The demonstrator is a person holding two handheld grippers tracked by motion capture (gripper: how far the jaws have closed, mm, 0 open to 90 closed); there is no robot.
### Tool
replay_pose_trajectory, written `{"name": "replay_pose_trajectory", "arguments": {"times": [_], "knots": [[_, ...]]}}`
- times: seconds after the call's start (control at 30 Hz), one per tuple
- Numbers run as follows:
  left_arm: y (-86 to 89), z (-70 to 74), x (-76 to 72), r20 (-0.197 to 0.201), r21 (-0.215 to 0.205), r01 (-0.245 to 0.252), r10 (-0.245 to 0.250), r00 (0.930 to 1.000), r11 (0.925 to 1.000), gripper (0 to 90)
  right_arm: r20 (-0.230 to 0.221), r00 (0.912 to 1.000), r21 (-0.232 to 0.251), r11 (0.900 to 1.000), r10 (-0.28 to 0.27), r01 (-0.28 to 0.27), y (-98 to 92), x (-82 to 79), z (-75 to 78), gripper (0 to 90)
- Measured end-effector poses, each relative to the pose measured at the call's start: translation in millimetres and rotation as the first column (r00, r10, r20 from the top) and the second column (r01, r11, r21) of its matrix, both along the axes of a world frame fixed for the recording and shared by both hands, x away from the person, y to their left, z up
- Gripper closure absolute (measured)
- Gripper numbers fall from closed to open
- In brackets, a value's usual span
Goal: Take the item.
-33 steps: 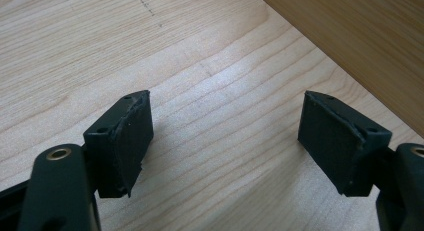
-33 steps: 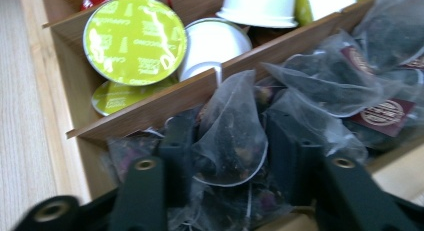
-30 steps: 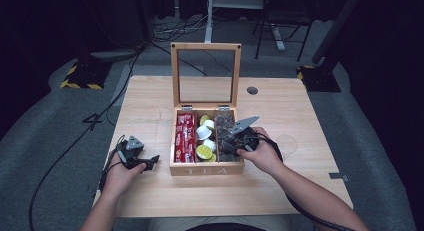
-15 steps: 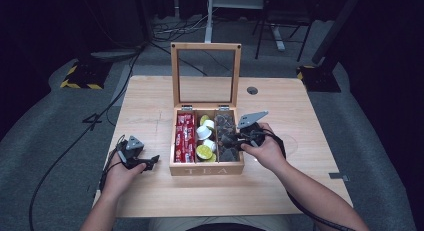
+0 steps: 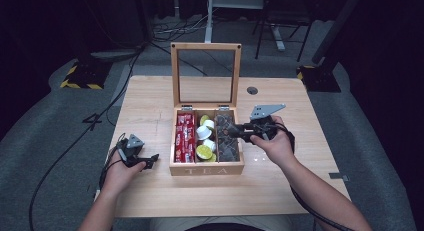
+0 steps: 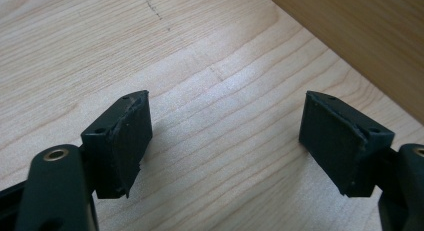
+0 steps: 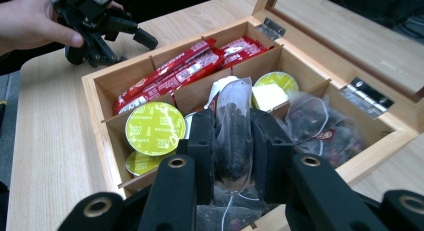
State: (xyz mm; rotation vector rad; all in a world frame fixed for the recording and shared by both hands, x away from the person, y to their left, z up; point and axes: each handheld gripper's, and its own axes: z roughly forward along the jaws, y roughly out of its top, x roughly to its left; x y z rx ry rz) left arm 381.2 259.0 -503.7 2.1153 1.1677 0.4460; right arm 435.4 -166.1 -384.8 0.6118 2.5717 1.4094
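Note:
A wooden tea box (image 5: 206, 169) stands in the middle of the table with its glass lid (image 5: 205, 73) upright. Red sachets (image 5: 184, 136) fill its left compartment, green and white capsules (image 5: 204, 151) the middle one, clear tea bags (image 5: 226, 146) the right one. My right gripper (image 5: 234, 133) hovers over the right compartment and is shut on a clear tea bag of dark leaves (image 7: 234, 136), which is pinched upright between its pads (image 7: 202, 141). My left gripper (image 5: 150, 161) rests on the table left of the box. It is open, with bare wood between its jaws (image 6: 225, 141).
The box's outer wall (image 6: 360, 36) rises close to the left gripper. A round cable hole (image 5: 252, 90) lies behind the box at the right. Cables (image 5: 75, 146) run across the grey floor to the left. A desk frame (image 5: 240, 1) and a chair stand beyond the table.
My right gripper has risen out of the right compartment, bringing the tea bag up with it. The left gripper has stayed in place.

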Motion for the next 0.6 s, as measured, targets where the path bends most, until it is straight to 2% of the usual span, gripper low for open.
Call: {"name": "replay_pose_trajectory", "arguments": {"times": [0.3,0.6], "knots": [[-0.4,-0.2,-0.6,0.001,-0.003,-0.006,0.006,1.0,1.0,21.1,0.028,0.9992,0.002,1.0,-0.03,0.03,-16.0,-2.7,13.7,73.5],[-2.8,-0.3,1.9,-0.009,0.002,0.0,0.0,1.0,1.0,16.9,0.05,0.9936,0.002,0.995,-0.101,0.101,-48.1,-5.6,25.1,73.5]]}}
